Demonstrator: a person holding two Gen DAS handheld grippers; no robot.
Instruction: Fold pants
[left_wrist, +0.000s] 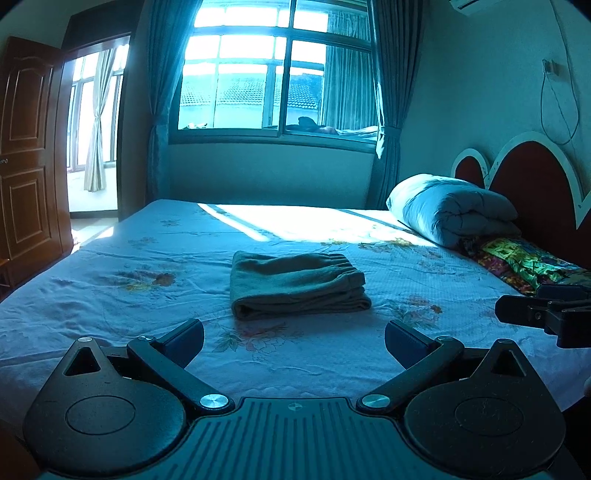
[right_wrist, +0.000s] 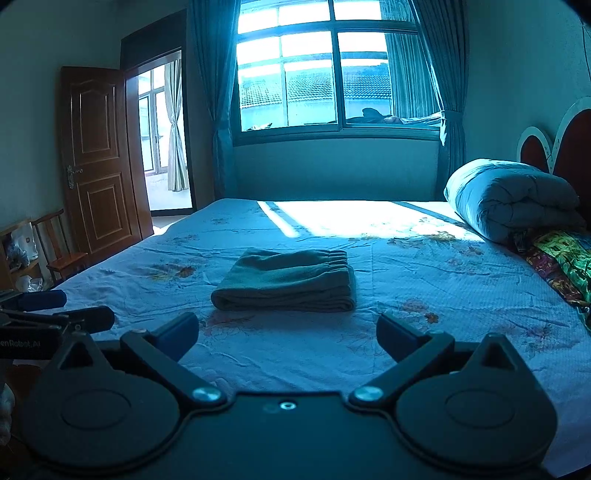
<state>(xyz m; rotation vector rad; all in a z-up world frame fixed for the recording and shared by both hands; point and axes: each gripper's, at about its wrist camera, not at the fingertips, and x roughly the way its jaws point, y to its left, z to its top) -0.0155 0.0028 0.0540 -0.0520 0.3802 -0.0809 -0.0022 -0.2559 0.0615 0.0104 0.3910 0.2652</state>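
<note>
Pants (left_wrist: 297, 284) lie near the middle of the bed (left_wrist: 110, 295), on the flowered sheet, already folded into a compact rectangle. Gathered waistband sits on the top layer at the far right; rounded fold edge faces the cameras. Several layers visible at the near edge, stacked fairly square.

Left tongs (left_wrist: 294, 341): spread wide, nothing held, hovering above the sheet just short of the pants. Right tongs (right_wrist: 288, 338): likewise spread wide and empty, also short of the bundle, clear of it. Each pair shows at the edge of the other's view, so the 2 sit side by side.

Judgement: folding looks essentially complete; step in hand is release and retreat, or a last tidy. To do it well: keep both tongs open and clear of the cloth so no layer gets dragged. If squaring up is wanted, press flat on top rather than pinching an edge, since the top layer looks loose.

Rolled quilt (left_wrist: 454, 210) by the headboard, well apart.
</note>
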